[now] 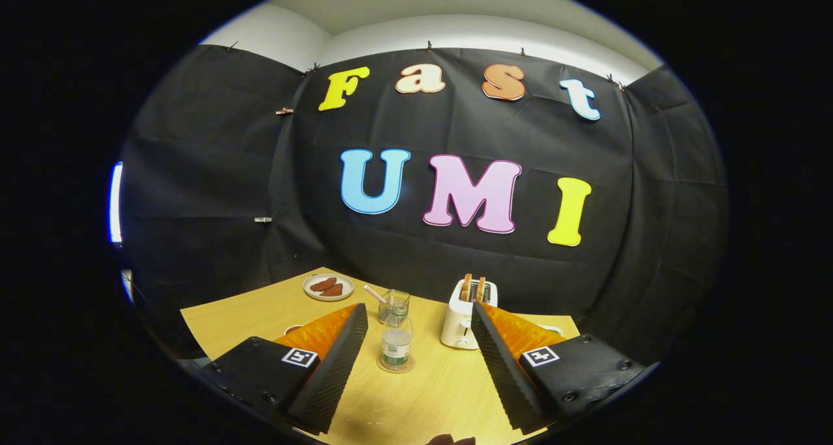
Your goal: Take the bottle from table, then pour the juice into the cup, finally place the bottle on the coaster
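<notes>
A clear plastic bottle (396,342) with a green label stands upright on a round coaster (396,366) on the wooden table (416,399). Just behind it is a clear glass cup (394,305) with a stick or straw leaning out. My gripper (420,321) is open, its two fingers spread wide. The bottle stands ahead of them, nearer the left finger, and neither finger touches it.
A white toaster (463,315) with toast in its slots stands right of the bottle, close to the right finger. A plate (328,287) with reddish-brown food lies at the far left of the table. The table's far edge meets the black cloth wall.
</notes>
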Tool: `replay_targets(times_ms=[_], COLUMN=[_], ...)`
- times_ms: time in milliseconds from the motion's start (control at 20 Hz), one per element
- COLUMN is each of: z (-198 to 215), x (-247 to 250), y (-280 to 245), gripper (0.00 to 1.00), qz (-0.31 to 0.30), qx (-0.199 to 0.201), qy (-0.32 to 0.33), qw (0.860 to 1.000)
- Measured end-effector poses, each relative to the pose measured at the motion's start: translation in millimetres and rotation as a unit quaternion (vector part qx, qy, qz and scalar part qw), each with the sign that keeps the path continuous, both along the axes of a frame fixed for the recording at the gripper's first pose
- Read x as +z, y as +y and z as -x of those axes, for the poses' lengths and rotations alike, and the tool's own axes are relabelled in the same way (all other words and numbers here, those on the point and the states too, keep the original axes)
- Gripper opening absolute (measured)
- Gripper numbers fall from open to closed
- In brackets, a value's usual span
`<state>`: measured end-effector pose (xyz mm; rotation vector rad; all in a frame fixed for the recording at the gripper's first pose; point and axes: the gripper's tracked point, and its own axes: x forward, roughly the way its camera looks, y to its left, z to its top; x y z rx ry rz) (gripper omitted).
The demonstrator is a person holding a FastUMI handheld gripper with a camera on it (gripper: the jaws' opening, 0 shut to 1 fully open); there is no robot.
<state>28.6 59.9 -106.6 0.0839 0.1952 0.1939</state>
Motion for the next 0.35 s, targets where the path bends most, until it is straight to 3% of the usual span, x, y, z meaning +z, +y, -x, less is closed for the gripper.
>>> replay_targets(times_ms=[350], z=[0.0], x=[9.0], y=[1.0], gripper=[0.98], qz=[-0.010], qx=[-0.001], qy=[-0.006], qw=[1.000])
